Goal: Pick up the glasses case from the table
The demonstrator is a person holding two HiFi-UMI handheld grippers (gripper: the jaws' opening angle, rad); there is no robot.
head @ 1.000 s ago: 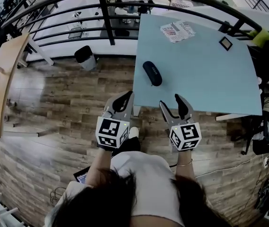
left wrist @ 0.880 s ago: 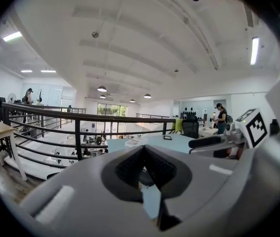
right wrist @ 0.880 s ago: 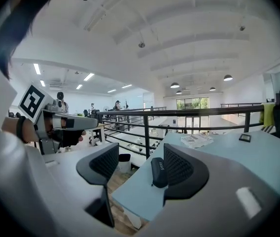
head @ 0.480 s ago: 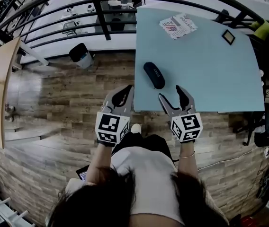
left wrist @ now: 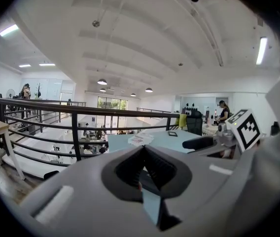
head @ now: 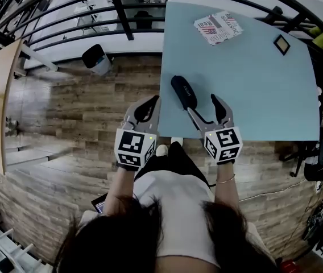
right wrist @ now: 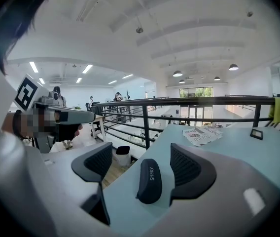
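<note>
Though the case (head: pixel 183 92) lies on the table (head: pixel 252 78) between its jaws, the right gripper (head: pixel 202 104), just opened wider, grips nothing; the left gripper (head: pixel 148 102) is closed and empty.

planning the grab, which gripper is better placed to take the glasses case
Right. The right gripper, jaws just opened wider, frames the glasses case just ahead, nothing gripped yet. The left gripper is shut, off beside the table.

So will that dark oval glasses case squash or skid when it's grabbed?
The dark oval glasses case looks like a hard moulded shell, so it probably stays stiff and light. Its rounded sides may slip, and lying flat on the smooth pale blue table it would likely slide, not tip.
</note>
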